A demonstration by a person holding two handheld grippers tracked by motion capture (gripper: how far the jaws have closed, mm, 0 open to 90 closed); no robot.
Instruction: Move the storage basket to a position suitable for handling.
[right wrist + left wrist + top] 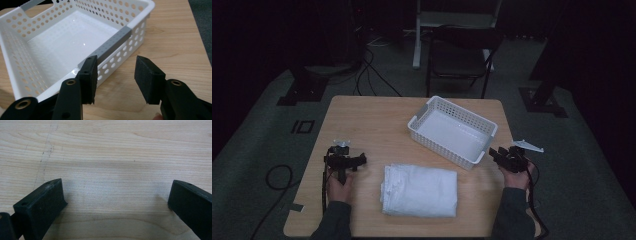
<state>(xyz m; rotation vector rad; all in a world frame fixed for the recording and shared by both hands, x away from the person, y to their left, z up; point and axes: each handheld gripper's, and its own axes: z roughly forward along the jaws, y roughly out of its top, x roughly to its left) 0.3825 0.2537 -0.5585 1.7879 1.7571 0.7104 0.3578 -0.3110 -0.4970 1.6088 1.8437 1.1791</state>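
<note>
A folded white towel [419, 190] lies flat near the table's front edge, between the two hands. An empty white perforated basket [482, 148] with grey handle strips [112, 45] stands slanted at the back right. My left gripper [359, 160] hovers left of the towel, its jaws spread wide over bare wood [115, 195], nothing between them. At the basket's near right corner my right gripper [493, 153] is open; its jaws [116, 65] stand partly apart just outside the rim, with nothing held.
The wooden table [367, 120] has bare room at the back left. Beyond its far edge stand a dark chair [459, 57] and a white post [417, 35], with cables [372, 75] on the carpet. The table's right edge runs just past my right hand.
</note>
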